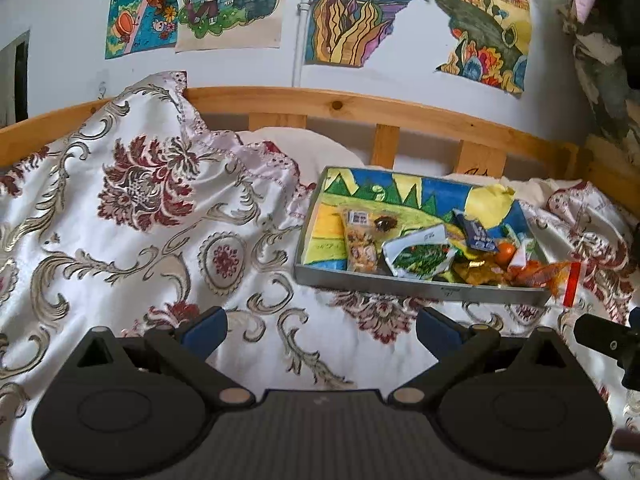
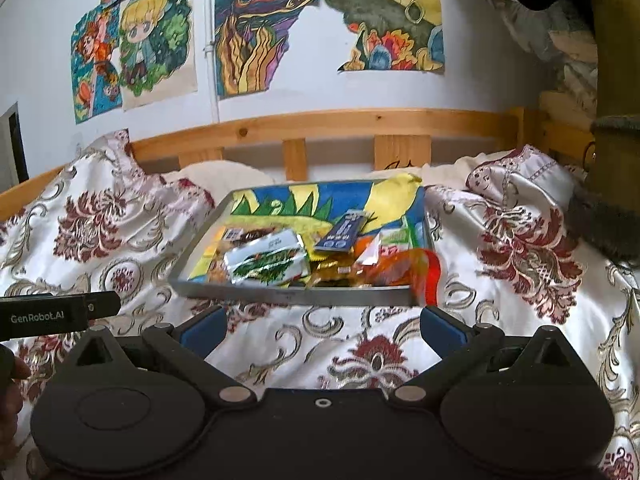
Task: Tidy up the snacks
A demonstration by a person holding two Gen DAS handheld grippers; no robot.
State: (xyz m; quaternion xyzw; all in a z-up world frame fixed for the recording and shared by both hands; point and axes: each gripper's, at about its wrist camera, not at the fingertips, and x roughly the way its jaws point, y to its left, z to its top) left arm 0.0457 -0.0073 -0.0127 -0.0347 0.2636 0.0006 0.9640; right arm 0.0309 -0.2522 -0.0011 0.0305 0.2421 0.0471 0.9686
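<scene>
A grey tray (image 1: 400, 285) lined with a colourful drawing lies on the bed; it also shows in the right wrist view (image 2: 280, 295). It holds several snack packets: a white-and-green packet (image 1: 420, 254) (image 2: 266, 264), a clear bag of nuts (image 1: 360, 246), a dark blue packet (image 1: 478, 234) (image 2: 342, 232), and an orange-red wrapper (image 1: 544, 274) (image 2: 404, 268) hanging over the tray's right front corner. My left gripper (image 1: 320, 326) is open and empty over the bedspread, short of the tray and left of it. My right gripper (image 2: 322, 326) is open and empty, just in front of the tray.
A white floral bedspread (image 1: 140, 208) covers the bed, bunched up at the left. A wooden rail (image 1: 340, 106) runs behind the tray under a wall of drawings. The left gripper's body (image 2: 52, 314) shows at the left edge of the right wrist view.
</scene>
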